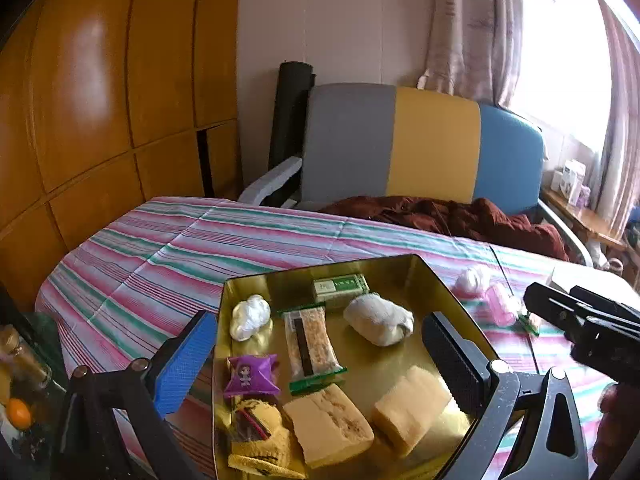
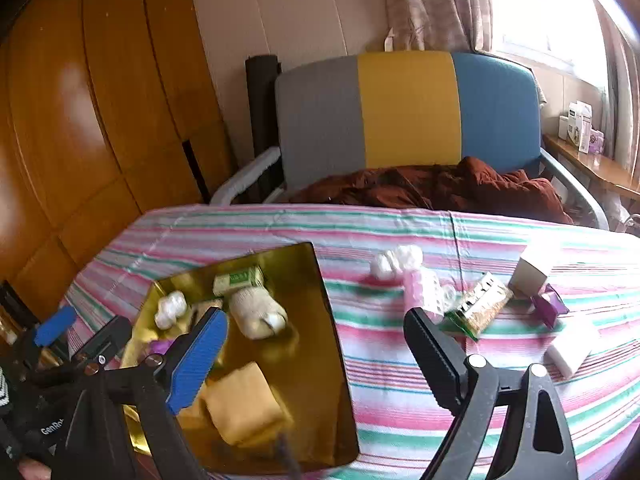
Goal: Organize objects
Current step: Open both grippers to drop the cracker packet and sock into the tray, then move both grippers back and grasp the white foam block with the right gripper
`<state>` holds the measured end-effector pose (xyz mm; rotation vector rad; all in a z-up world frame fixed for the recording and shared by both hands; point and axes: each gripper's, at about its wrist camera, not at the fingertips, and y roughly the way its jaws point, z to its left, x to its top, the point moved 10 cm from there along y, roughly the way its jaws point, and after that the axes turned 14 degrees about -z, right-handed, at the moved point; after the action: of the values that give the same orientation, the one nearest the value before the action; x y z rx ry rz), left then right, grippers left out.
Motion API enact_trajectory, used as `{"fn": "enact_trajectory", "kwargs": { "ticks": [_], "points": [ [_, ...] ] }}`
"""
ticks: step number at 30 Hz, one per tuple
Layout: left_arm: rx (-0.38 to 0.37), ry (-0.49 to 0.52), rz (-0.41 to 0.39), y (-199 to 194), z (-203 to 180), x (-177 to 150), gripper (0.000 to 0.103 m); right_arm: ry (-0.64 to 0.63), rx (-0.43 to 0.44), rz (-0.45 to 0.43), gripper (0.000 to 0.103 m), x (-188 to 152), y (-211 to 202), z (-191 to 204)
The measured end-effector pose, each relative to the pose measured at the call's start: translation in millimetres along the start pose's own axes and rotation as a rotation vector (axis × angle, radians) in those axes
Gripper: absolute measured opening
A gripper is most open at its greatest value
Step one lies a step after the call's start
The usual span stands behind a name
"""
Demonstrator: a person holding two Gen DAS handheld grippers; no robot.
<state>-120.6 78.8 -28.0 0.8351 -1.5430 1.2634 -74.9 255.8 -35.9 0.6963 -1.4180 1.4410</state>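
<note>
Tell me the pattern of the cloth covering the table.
Striped cloth: pink, green and white bands, clearest in the right wrist view.

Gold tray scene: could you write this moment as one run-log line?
left gripper: open, empty, over gold tray | right gripper: open, empty | pink packet, snack bar: on striped cloth, outside tray

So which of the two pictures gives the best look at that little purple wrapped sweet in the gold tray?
The left wrist view. There the purple sweet lies in full sight in the gold tray, wrapper and printed figure clear. In the right wrist view only a purple sliver shows behind the blue gripper finger.
</note>
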Motion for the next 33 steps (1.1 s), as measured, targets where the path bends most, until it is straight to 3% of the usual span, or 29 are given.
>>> {"fn": "enact_trajectory", "kwargs": {
  "ticks": [9, 20, 25, 33],
  "points": [
    [-0.028, 0.037, 0.058, 2, -21, -17, 0.103, -0.037, 0.0, 0.038, 0.091, -19, -1, -3],
    [-0.044, 0.04, 0.075, -1, -28, -23, 0.103, -0.061, -0.045, 0.05, 0.091, -23, -3, -19],
    [-0.079, -0.001, 0.082, -3, -32, -20, 0.103, -0.056, -0.07, 0.059, 0.092, -26, -5, -33],
    [-0.108, 0.038, 0.107, -2, -48, -27, 0.103, 0.008, -0.16, 0.139, 0.092, -44, 0, -85]
  ]
}}
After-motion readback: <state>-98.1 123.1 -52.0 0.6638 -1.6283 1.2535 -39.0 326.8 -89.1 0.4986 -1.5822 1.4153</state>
